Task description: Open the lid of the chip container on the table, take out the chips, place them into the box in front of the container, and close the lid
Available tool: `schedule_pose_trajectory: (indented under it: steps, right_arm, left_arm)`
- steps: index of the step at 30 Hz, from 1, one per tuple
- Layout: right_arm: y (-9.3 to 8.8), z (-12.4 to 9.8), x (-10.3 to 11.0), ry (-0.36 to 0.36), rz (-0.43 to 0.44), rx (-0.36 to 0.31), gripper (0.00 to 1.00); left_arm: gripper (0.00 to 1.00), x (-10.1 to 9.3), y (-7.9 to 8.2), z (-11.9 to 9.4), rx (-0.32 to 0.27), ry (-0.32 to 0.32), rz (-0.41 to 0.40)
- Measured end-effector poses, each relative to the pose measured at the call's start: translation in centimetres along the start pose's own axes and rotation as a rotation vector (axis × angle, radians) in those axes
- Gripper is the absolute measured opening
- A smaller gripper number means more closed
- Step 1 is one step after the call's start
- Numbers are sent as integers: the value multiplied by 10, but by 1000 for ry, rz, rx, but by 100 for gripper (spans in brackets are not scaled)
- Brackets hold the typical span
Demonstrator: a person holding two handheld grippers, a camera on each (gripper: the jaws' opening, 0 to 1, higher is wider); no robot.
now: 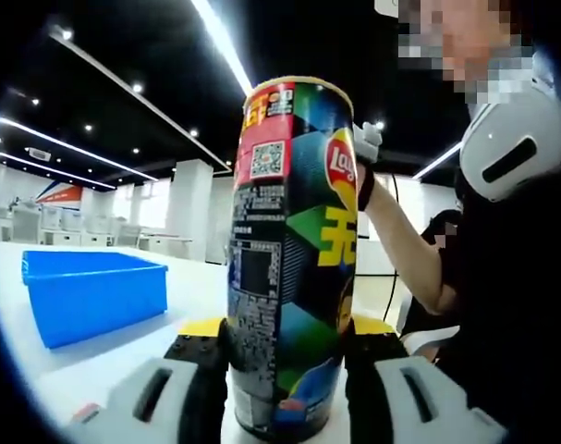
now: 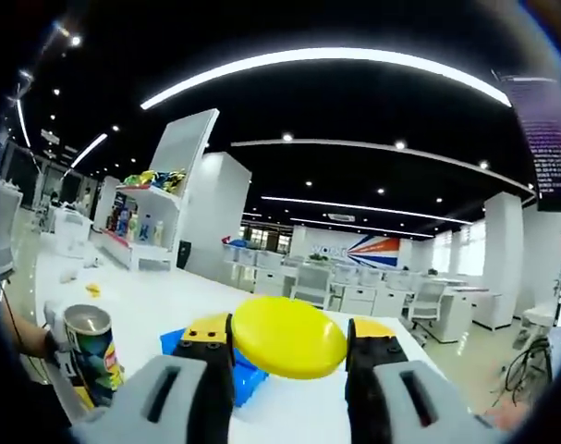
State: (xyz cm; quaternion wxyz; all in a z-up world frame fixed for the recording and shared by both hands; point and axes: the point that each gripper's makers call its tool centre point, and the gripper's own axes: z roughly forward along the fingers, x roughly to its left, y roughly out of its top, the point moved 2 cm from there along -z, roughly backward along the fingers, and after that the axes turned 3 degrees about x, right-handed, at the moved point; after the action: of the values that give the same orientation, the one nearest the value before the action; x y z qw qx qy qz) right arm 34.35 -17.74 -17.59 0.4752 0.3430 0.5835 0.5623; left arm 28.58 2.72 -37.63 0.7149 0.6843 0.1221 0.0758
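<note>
Yellow lid (image 2: 289,337) in right gripper (image 2: 289,356) (can (image 1: 289,259) open)

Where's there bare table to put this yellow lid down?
Bare white table lies in front of the blue box, between it and the chip container held in the left claw. In the right gripper view, the right claw grips the yellow lid, with open table beyond the box. It's crowded around the container.
</note>
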Motion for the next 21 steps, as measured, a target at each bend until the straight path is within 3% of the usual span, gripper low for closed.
schedule_pose_trajectory:
  steps: [8,15,21]
  right_arm:
    - [-19,0,-27,-66,4,34,41]
    - [-51,3,-52,-118,36,91,41]
    - [-80,6,-69,-186,7,152,41]
  left_arm:
    - [50,1,-1,0,3,-1,0]
    - [50,1,-1,-1,4,-2,1]
    - [50,2,-2,-1,5,-4,7]
